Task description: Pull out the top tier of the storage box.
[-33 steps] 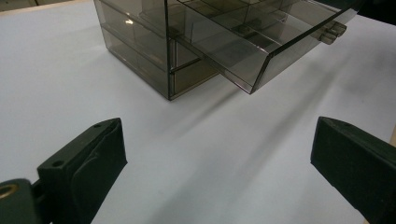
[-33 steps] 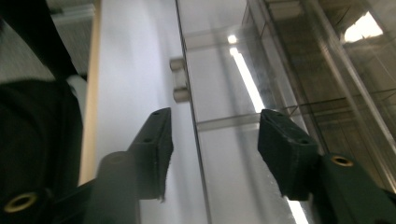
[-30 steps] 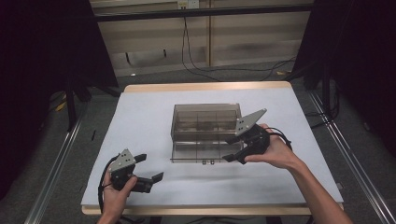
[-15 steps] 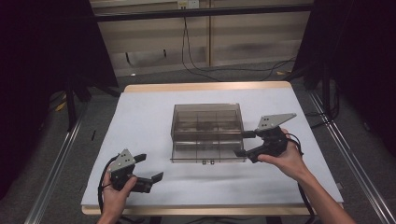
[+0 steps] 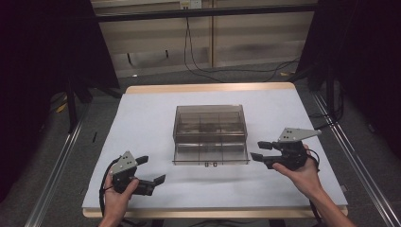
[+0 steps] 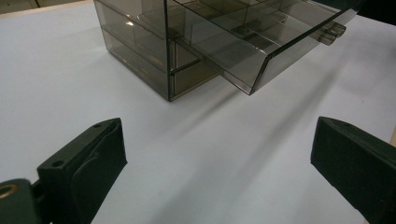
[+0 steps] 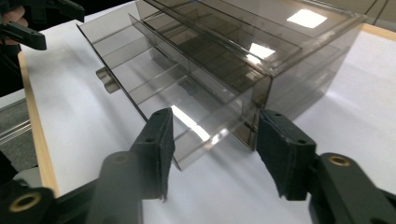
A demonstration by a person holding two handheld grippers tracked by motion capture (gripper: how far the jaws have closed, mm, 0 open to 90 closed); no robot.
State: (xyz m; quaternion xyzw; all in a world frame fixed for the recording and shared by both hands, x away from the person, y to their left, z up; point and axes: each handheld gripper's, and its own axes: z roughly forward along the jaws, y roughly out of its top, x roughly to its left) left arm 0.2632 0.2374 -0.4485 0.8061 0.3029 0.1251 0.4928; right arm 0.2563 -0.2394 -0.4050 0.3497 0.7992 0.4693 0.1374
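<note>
A smoky clear plastic drawer box stands in the middle of the white table cover. Its lower drawer is pulled out toward me, with dividers inside and a small handle at the front. My right gripper hovers open just right of the drawer's front corner, nothing between its jaws. In the right gripper view the open gripper frames the drawer's near corner. My left gripper rests open at the table's front left, well apart from the box.
The white cover lies on a wooden table whose edge shows at the back. Metal rails run along both sides. Cables lie on the floor behind. Dark curtains flank the area.
My right gripper has drawn back from the box to the right and toward me. The drawer stands pulled out. The left gripper has stayed put.
</note>
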